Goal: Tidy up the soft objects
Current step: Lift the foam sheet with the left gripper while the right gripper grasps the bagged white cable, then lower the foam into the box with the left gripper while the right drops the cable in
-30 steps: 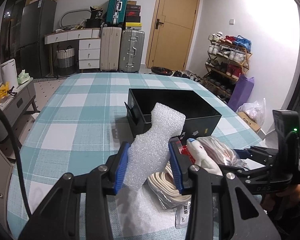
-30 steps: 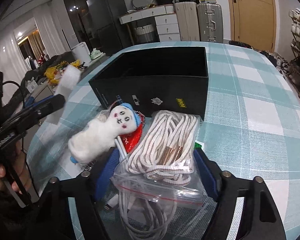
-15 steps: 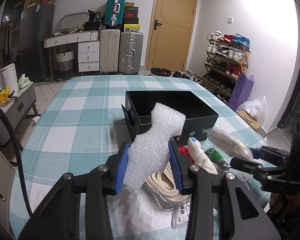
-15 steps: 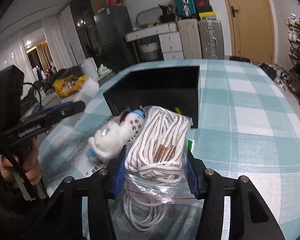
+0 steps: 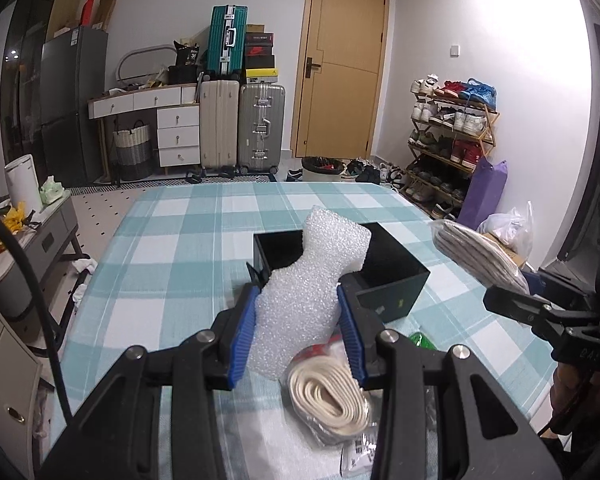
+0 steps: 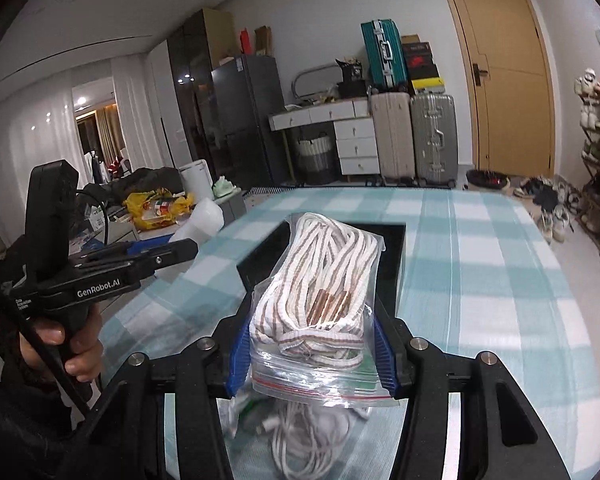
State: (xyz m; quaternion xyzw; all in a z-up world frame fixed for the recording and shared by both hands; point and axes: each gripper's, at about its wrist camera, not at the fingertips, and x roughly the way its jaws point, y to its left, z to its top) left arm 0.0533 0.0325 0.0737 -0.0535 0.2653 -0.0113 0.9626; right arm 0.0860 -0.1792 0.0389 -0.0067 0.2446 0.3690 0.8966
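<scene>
My left gripper point(image 5: 298, 334) is shut on a white foam piece point(image 5: 308, 292) and holds it above the table in front of the black box point(image 5: 392, 280). My right gripper point(image 6: 312, 350) is shut on a clear zip bag of striped rope point(image 6: 318, 292), lifted above the table in front of the black box point(image 6: 396, 280). The bag also shows in the left wrist view point(image 5: 476, 256) at the right. The left gripper with the foam shows in the right wrist view point(image 6: 172, 250) at the left.
A bag of cream strap point(image 5: 328, 400) and other packets lie on the checked tablecloth point(image 5: 172, 264) below my left gripper. A white cable point(image 6: 300, 440) lies under my right gripper. Suitcases point(image 5: 240, 128), drawers and a shoe rack point(image 5: 448, 144) stand beyond the table.
My right gripper closed on the rope bag and lifted it off the table. My left gripper rose higher with the foam. The plush doll has dropped out of both views.
</scene>
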